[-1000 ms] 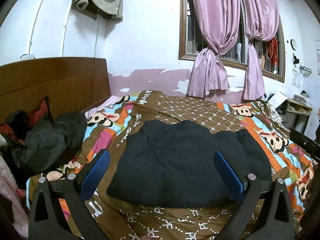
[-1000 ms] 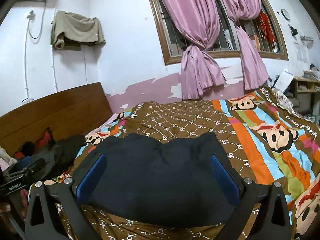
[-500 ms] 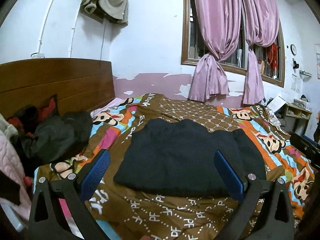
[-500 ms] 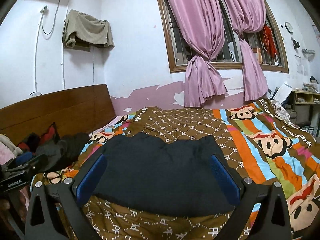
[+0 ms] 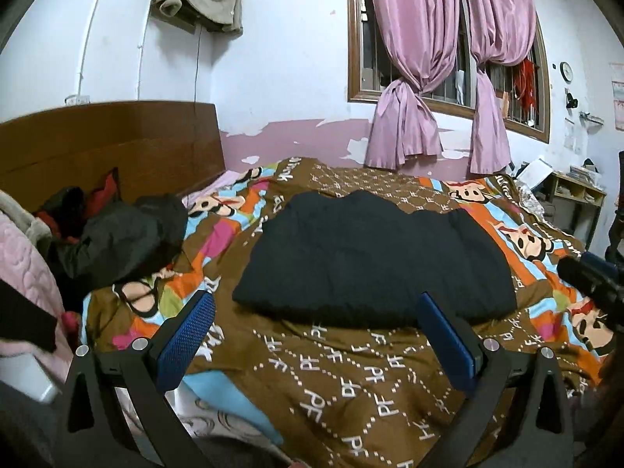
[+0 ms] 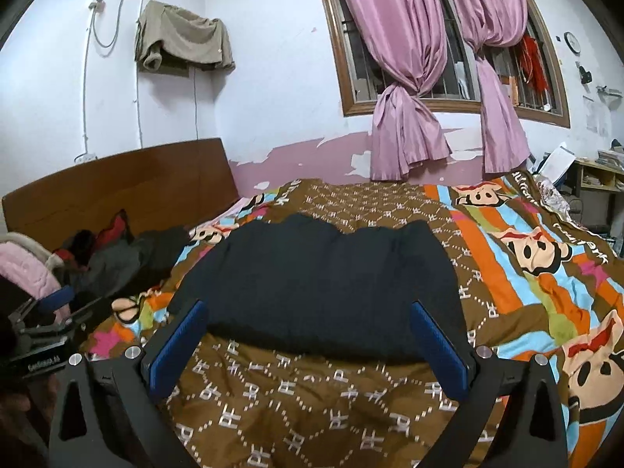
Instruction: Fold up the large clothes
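The black garment [image 5: 370, 257] lies folded into a compact rectangle in the middle of the bed [image 5: 351, 382]; this fold looks done; both left claw [image 5: 318, 335] and right claw [image 6: 308, 345] hover wide apart, empty; unfolded clothes [image 5: 117, 241] wait beside the headboard.

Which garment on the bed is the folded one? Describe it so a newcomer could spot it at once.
Start at the bed's patterned bedspread. In its middle lies the black garment, flat in a neat block. Unlike the dark clothes heaped by the wooden headboard, it lies alone and smooth.
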The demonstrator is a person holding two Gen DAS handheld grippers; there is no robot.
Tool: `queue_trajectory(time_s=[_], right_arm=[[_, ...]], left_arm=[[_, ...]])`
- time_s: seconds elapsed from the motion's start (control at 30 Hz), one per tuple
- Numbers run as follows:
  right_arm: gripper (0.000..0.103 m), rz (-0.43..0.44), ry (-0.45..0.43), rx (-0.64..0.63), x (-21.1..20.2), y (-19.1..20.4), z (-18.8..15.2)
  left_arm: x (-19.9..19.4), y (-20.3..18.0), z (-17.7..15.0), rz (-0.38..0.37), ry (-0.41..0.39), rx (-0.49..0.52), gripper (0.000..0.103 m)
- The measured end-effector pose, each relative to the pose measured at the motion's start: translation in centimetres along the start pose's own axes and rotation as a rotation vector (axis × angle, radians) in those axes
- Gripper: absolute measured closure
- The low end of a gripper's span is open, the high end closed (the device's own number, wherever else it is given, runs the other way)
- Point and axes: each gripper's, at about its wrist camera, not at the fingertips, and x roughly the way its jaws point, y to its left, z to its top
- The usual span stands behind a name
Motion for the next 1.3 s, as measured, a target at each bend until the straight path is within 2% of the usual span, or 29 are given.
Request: queue_trajectory(time_s=[0.1,0.53,0.73,1.3], right_arm=[[0.0,-0.001,0.031,0.004,0.0,0.0,-0.9],[0.0,-0.035,0.08,0.03,1.0,-0.7,-2.6],[0.0,-0.03,0.086,0.034,1.2,-0.8,-2.8],[0.0,-0.024,0.091,0.019,1.4,-0.4,-3.1]], left_arm=[[0.0,0.1,-0.3,-0.017,0.015,-0.02,0.001],[0.5,-0.8,-1.9,0.037,0.04,0.031,0.001],[0.9,-0.5,-2.3,0.06,0.05,0.036,0.001],[1.0,-0.3,-2.5,0.065,0.049,0.041,0.001]])
